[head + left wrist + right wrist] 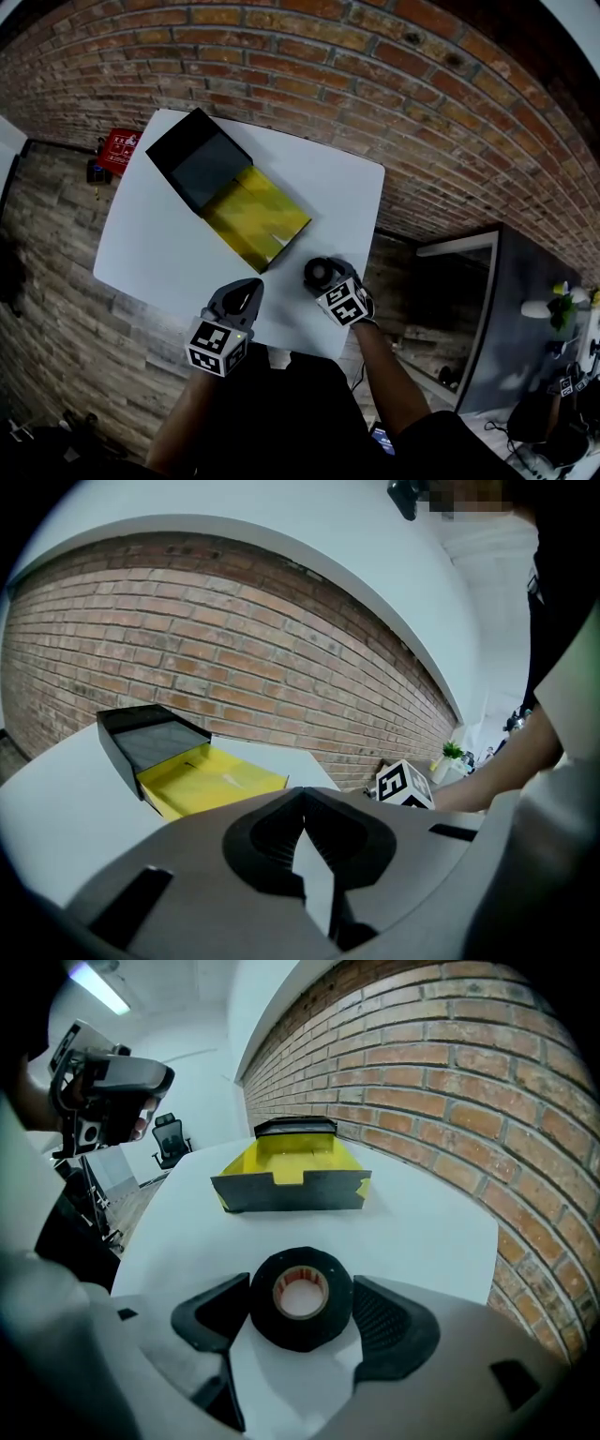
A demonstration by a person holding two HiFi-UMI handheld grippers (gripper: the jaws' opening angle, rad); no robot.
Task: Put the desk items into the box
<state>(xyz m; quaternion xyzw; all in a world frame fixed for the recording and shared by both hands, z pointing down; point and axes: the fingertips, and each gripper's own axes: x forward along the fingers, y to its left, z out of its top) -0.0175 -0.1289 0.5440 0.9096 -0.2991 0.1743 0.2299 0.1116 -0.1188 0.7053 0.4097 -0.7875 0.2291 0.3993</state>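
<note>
A black tape roll (319,272) lies flat on the white table (150,234) near its front edge. My right gripper (325,277) stands open around it. In the right gripper view the tape roll (302,1297) fills the gap of the right gripper (302,1309), a pad close on each side. The box (225,187) lies diagonally at the table's middle, a black sleeve with its yellow tray slid out; the yellow tray (291,1162) looks empty. My left gripper (246,292) hovers at the front edge, shut on nothing; in its own view the left gripper (302,797) faces the box (187,761).
A brick wall (375,84) runs behind the table. A red item (119,148) sits on the floor by the far left corner. A dark cabinet (487,309) stands to the right. Bare tabletop lies left of the box.
</note>
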